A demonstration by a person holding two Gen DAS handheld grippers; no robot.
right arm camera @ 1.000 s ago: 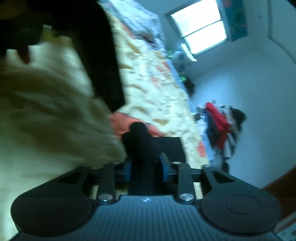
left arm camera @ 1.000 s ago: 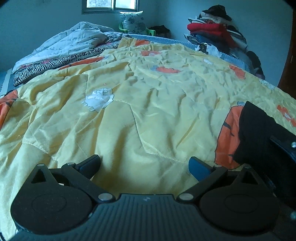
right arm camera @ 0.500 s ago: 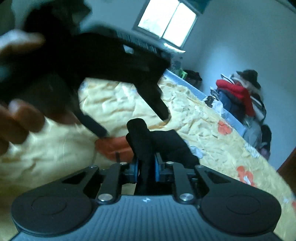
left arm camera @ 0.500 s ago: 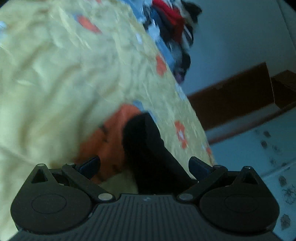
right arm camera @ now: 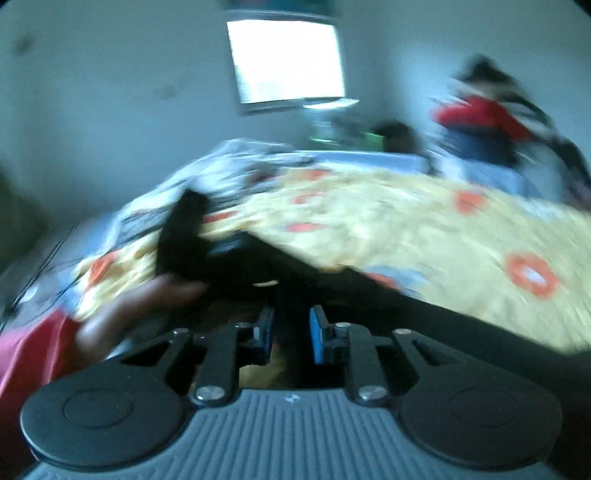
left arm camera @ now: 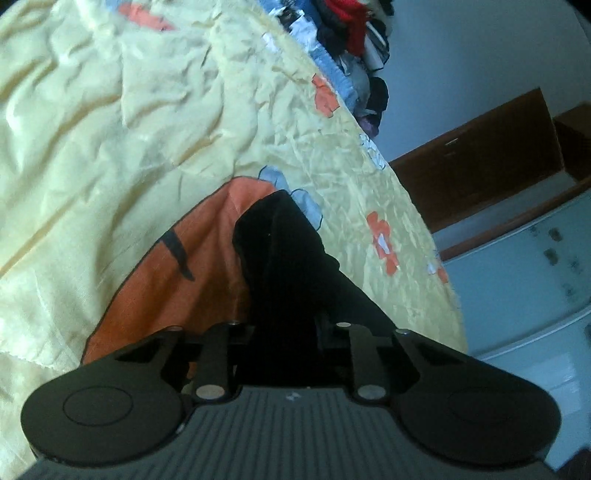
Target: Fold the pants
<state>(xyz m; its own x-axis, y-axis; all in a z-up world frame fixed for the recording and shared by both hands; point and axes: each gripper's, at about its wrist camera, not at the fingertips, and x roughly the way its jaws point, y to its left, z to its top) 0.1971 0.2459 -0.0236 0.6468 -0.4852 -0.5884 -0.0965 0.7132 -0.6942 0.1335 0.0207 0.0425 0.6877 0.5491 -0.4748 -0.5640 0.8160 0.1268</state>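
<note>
The left gripper (left arm camera: pixel 284 328), open and empty over bare quilt a second ago, has now closed on the black pants (left arm camera: pixel 284 251); its pads are buried in the cloth. The garment runs from the jaws toward 12 o'clock across the orange patch of the yellow quilt (left arm camera: pixel 110 147). The right gripper (right arm camera: pixel 290 328), which pinched the fabric half a second ago, now shows blue pads narrowly apart; the blur hides whether cloth sits between them. Judging by this, the hold has likely passed to the left side, readying a lift for the fold. A heap of clothes (left arm camera: pixel 351 33) sits at 1 o'clock. No writing is readable anywhere.
</note>
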